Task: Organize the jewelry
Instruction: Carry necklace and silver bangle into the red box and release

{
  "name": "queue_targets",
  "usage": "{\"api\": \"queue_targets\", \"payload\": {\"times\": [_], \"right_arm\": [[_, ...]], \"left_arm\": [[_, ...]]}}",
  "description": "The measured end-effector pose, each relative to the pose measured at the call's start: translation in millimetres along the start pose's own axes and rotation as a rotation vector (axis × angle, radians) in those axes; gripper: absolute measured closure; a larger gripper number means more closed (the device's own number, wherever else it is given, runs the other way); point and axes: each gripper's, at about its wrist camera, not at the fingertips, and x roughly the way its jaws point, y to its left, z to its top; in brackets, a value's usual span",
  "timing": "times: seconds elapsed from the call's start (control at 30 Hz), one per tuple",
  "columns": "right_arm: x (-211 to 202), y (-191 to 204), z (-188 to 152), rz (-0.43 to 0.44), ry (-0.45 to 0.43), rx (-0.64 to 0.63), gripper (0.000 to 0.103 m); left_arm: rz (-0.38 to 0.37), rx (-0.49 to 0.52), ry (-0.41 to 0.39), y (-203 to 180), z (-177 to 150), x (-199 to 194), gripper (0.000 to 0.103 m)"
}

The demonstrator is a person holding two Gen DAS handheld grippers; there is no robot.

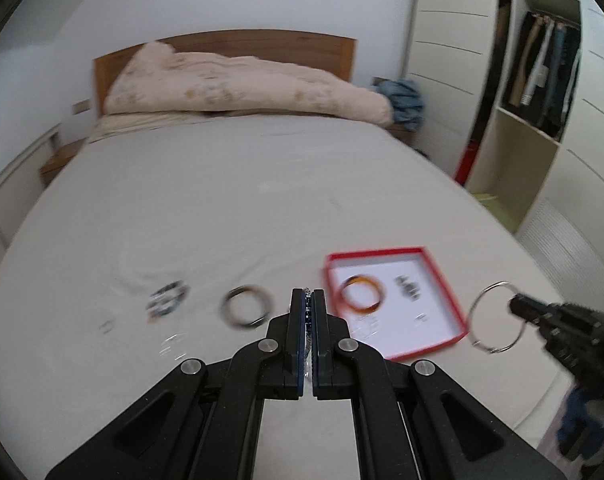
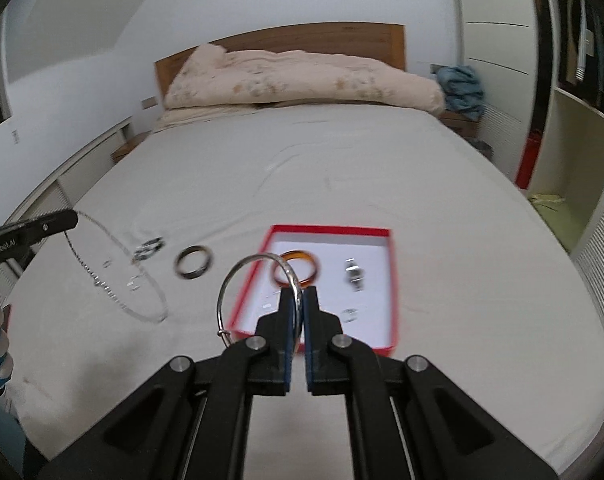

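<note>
A red-rimmed shallow box lies on the bed with an amber bangle and a small watch in it. My left gripper is shut on a silver chain necklace, which hangs from it above the sheet. My right gripper is shut on a thin silver hoop bangle, held just left of the box. A dark bangle and a dark beaded bracelet lie on the sheet to the left.
Small clear rings lie on the sheet by the necklace. A folded pink duvet lies at the wooden headboard. A white wardrobe with open shelves stands to the right of the bed.
</note>
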Motion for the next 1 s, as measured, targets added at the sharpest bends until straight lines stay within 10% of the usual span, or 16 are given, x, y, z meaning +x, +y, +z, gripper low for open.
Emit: {"api": "queue_targets", "payload": {"times": [0.3, 1.0], "right_arm": [[57.2, -50.3, 16.1, -0.044, 0.007, 0.025, 0.099], [177.3, -71.6, -54.5, 0.004, 0.246, 0.027, 0.096]], "left_arm": [[-0.076, 0.078, 0.028, -73.1, 37.5, 93.5, 0.101], [-0.021, 0.118, 0.361, -75.6, -67.9, 239.9, 0.096]]}}
